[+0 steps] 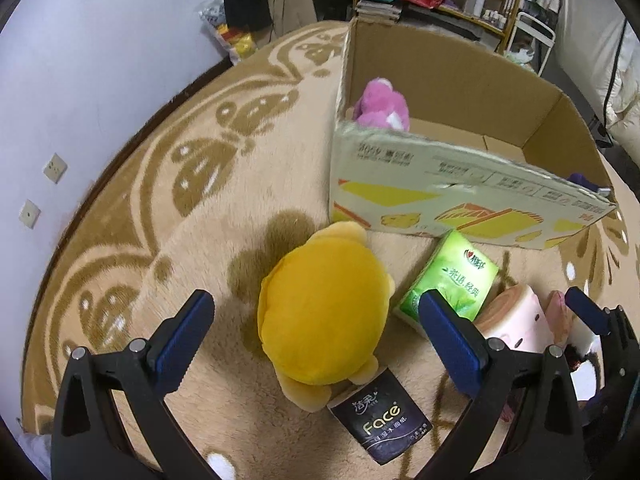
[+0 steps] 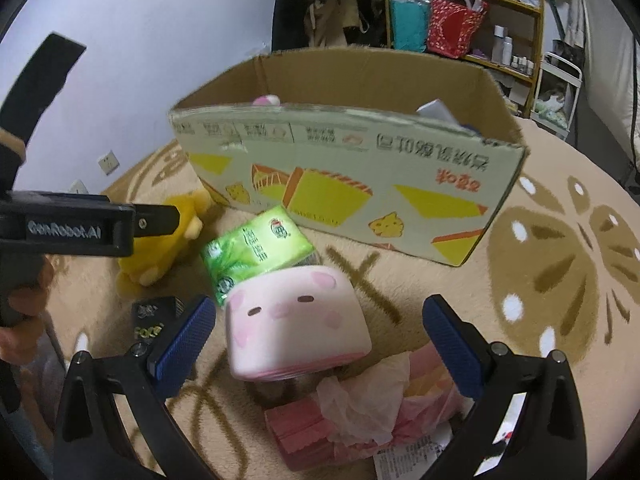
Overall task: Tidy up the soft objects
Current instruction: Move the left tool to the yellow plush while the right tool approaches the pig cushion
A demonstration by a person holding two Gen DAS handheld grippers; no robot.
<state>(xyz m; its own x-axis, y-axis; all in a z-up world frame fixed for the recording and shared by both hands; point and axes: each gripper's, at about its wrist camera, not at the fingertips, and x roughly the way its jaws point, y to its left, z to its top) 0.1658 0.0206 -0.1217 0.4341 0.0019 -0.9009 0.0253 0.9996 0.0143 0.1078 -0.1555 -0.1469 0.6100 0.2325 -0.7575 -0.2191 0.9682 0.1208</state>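
Both tools gape empty: left (image 1: 312,316) over "Face" tissue pack (image 1: 382,420), right (image 2: 318,330) behind "GenRobot.AI" lettering.

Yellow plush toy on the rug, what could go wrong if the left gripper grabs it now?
The yellow plush overlaps the black Face tissue pack, so lifting it may drag that pack along. The open left gripper has one finger in front of the green tissue pack and could pinch it too. The cardboard box has a tall near wall the plush might snag on.
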